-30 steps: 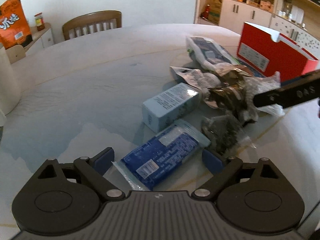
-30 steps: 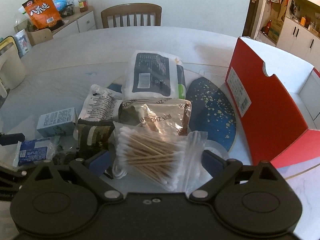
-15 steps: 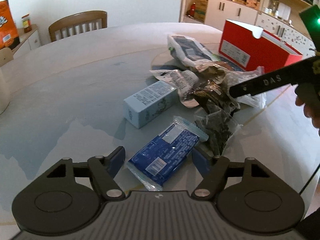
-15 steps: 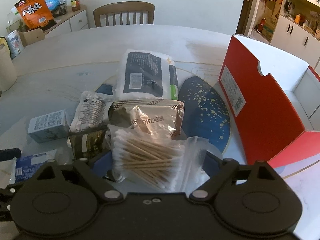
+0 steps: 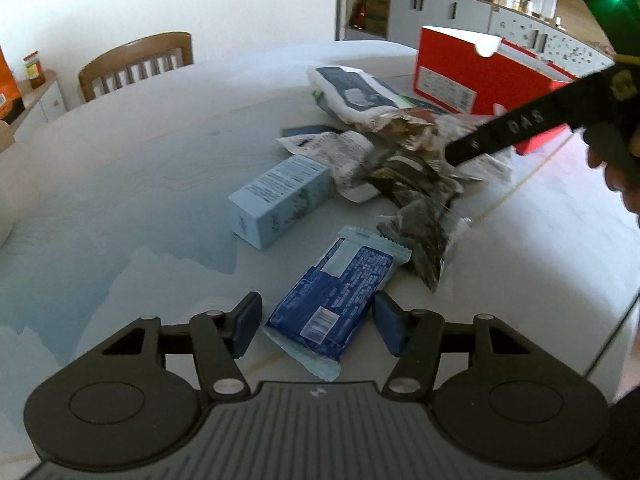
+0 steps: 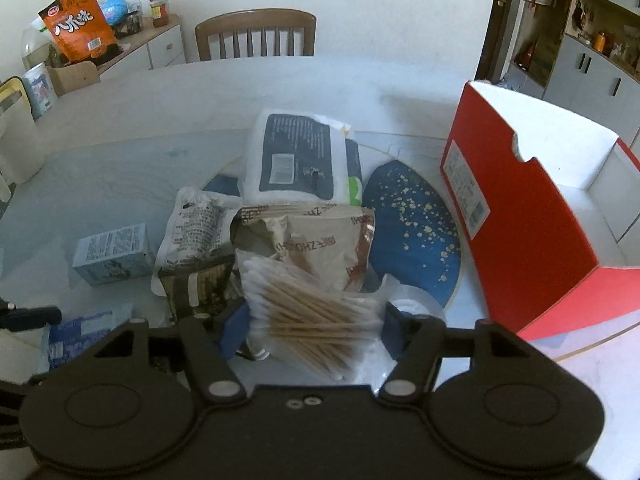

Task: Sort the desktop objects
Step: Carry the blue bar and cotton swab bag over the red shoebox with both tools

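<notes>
Straddling the flat blue foil snack packet (image 5: 336,296), left gripper (image 5: 316,324) sits half-open with pads on either side, not visibly touching it; right gripper (image 6: 316,322) has closed most of the way around the clear plastic bag of wooden cotton swabs (image 6: 308,312), whether gripped firmly I cannot tell. Landmark is the red open cardboard box (image 6: 532,216): swab bag lies just left of it, blue packet further left beyond the pile of crumpled wrappers (image 6: 304,236). Risk: slippery bag could slide from the pads or drag neighbouring wrappers.
</notes>
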`<action>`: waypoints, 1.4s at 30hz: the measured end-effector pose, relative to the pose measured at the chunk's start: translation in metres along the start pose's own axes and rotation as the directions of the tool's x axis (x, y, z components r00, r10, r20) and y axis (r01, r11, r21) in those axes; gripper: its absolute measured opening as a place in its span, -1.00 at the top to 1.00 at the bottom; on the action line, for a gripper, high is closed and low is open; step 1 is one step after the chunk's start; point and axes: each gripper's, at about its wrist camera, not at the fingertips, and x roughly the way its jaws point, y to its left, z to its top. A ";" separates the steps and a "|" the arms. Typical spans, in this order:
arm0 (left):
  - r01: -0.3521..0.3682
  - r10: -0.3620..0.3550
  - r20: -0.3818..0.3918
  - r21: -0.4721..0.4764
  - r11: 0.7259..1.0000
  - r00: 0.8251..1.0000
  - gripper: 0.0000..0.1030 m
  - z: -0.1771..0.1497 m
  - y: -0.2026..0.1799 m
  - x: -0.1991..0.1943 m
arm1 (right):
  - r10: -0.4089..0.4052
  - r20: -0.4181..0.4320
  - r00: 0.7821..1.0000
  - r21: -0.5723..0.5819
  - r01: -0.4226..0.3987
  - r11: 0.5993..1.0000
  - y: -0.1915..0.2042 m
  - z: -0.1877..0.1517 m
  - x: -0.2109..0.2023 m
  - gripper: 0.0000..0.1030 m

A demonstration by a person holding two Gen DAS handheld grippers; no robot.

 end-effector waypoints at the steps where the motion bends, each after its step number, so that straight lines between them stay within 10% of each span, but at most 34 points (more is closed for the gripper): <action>1: 0.009 -0.009 -0.004 0.005 1.000 1.000 -0.15 -0.001 -0.002 -0.002 | -0.013 -0.003 1.000 0.020 0.013 1.000 0.000 0.000 -0.002 -0.27; 11: 0.017 -0.017 0.018 -0.029 0.999 1.000 0.20 -0.005 -0.005 -0.013 | -0.024 0.003 1.000 0.045 0.024 0.999 -0.006 -0.005 -0.028 -0.26; 40: -0.017 0.023 0.180 -0.038 0.999 0.983 0.24 0.072 -0.053 -0.070 | -0.058 0.098 0.994 0.132 0.045 0.990 -0.063 0.004 -0.110 -0.26; 42: -0.004 0.009 0.190 -0.028 1.000 0.982 0.24 0.085 -0.062 -0.069 | -0.150 0.088 0.985 0.230 0.126 0.965 -0.071 0.005 -0.115 -0.26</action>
